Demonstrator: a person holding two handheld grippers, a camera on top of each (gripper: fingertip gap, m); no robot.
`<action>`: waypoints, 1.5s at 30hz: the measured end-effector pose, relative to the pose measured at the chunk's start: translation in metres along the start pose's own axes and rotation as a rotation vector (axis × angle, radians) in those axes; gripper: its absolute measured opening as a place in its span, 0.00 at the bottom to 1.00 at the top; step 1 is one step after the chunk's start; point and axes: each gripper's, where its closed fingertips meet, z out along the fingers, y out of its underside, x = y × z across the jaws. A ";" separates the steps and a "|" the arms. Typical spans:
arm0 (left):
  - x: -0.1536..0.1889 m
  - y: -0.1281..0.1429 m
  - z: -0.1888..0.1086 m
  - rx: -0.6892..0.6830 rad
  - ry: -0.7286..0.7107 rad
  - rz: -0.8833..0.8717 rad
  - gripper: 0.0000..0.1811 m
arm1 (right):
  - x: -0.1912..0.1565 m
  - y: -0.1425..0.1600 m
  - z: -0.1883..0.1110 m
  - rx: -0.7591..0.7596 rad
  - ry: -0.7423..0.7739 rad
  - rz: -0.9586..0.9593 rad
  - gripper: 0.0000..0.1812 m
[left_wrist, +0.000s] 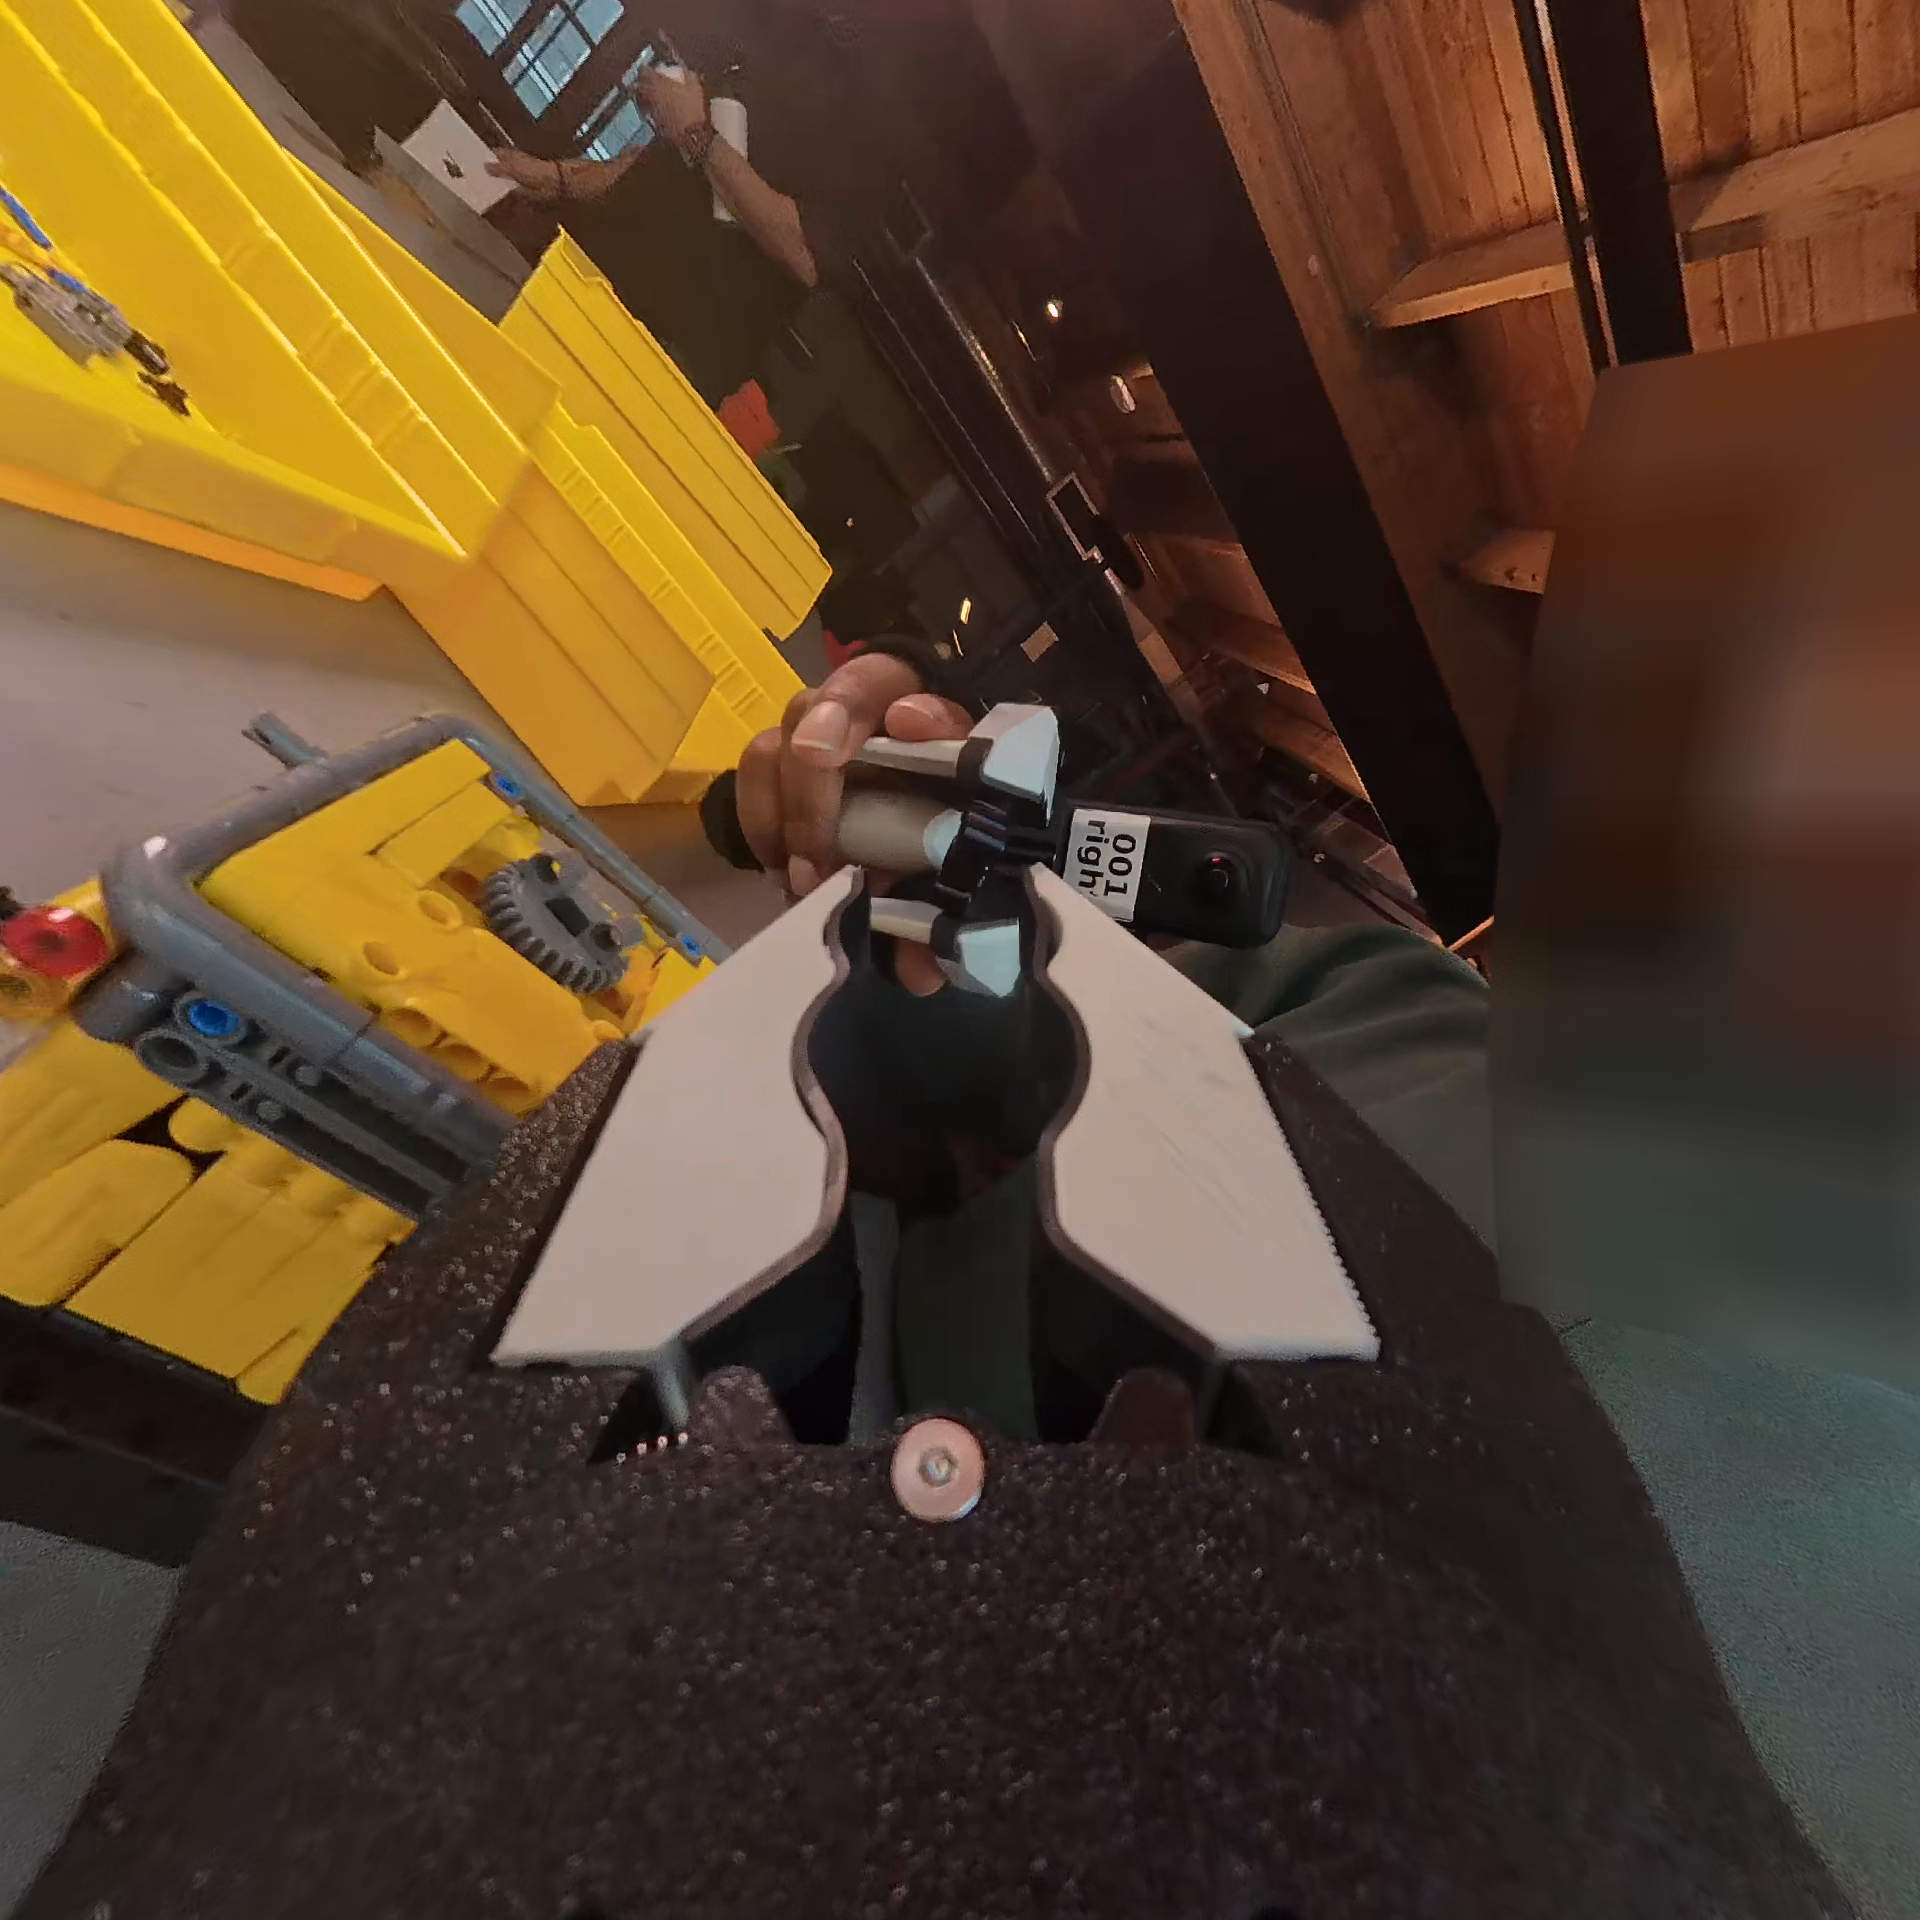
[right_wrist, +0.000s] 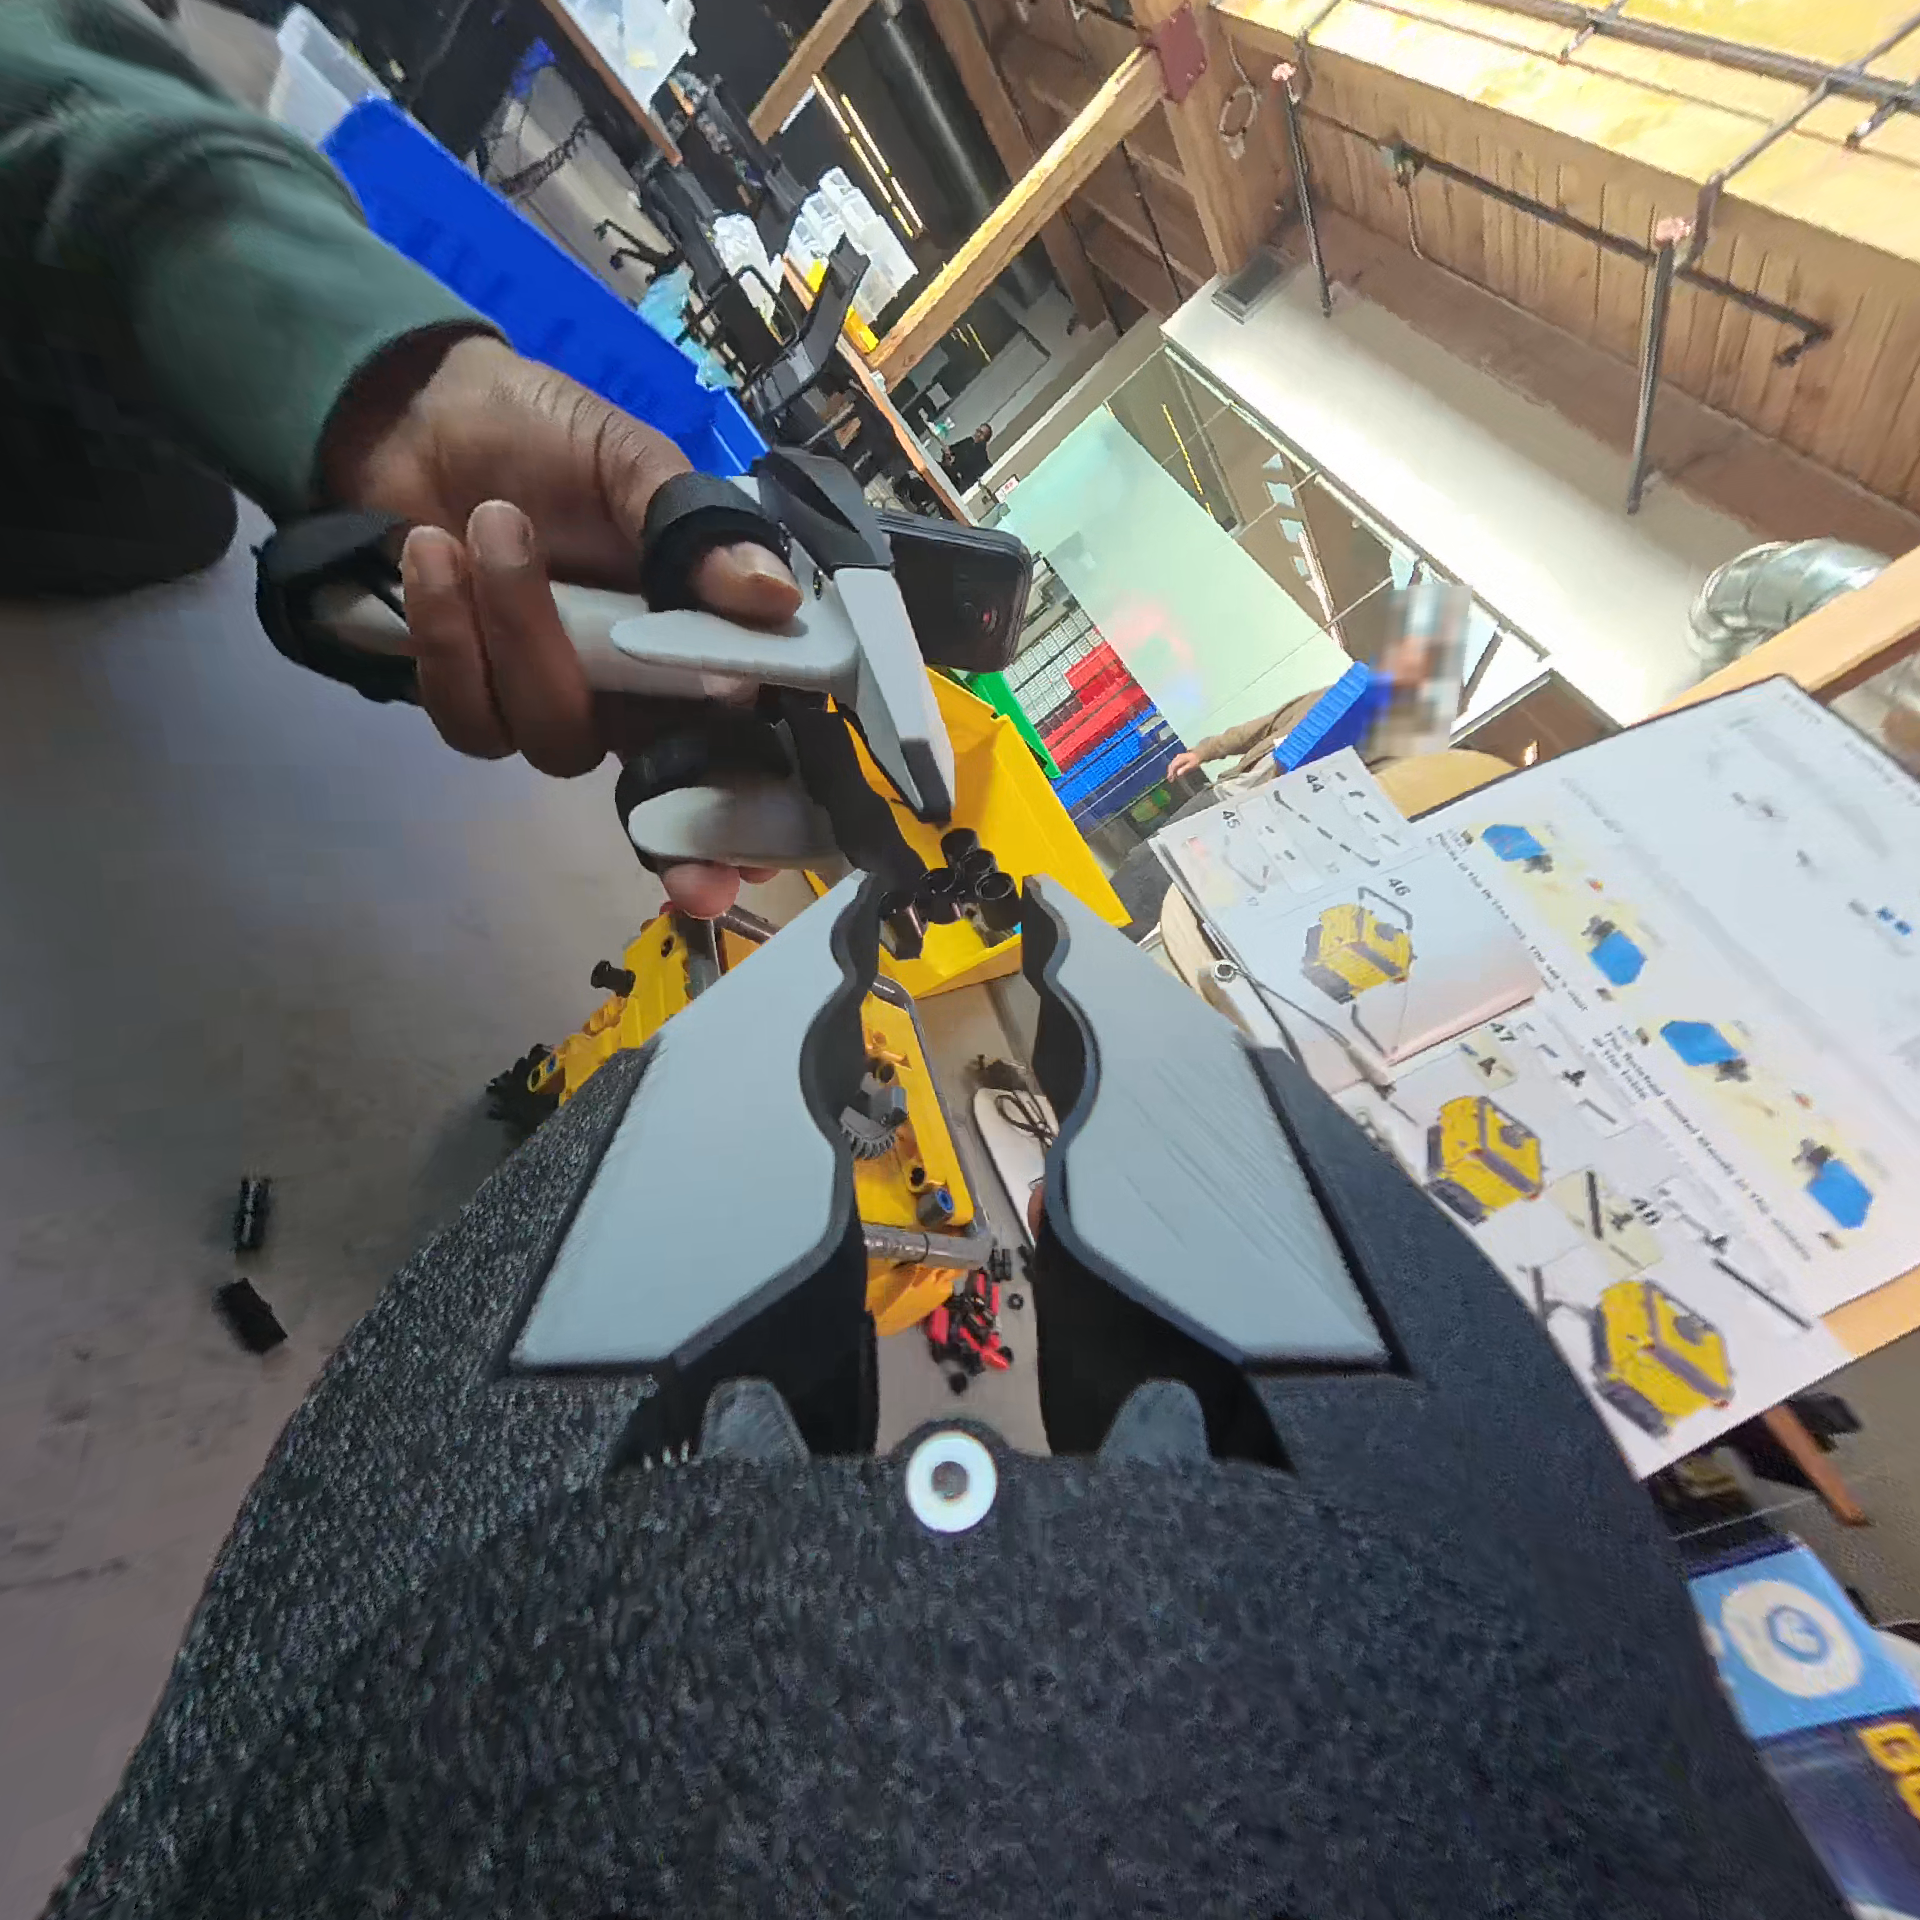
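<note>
My right gripper (right_wrist: 945, 888) is shut on a small black brick piece with several round holes (right_wrist: 951, 894), held in the air. My left gripper (left_wrist: 945, 888) has its jaws apart and empty. It points straight at the right gripper (left_wrist: 997, 852), which a hand holds just beyond its tips. In the right wrist view one left-gripper finger (right_wrist: 894, 675) reaches down to just above the black piece. A yellow brick model (left_wrist: 416, 935) with a grey frame and a grey gear (left_wrist: 556, 925) lies on the table to the left. It also shows below the right gripper (right_wrist: 623, 997).
Large yellow bins (left_wrist: 312, 312) stand on the grey table behind the model. A small yellow bin (right_wrist: 997, 779), an open instruction booklet (right_wrist: 1558, 1039), red pins (right_wrist: 966, 1335) and loose black parts (right_wrist: 249, 1314) lie around. A blue bin (right_wrist: 499, 260) is farther back.
</note>
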 end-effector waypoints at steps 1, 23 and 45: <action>0.000 -0.002 -0.002 0.009 -0.009 0.029 0.15 | 0.002 0.000 0.000 0.007 0.008 0.058 0.14; -0.002 -0.006 -0.014 -0.010 -0.103 0.200 0.03 | -0.009 0.002 0.006 -0.007 0.000 0.053 0.05; -0.014 0.005 -0.009 -0.060 -0.111 0.096 0.03 | -0.014 0.009 -0.002 -0.013 -0.127 0.128 0.04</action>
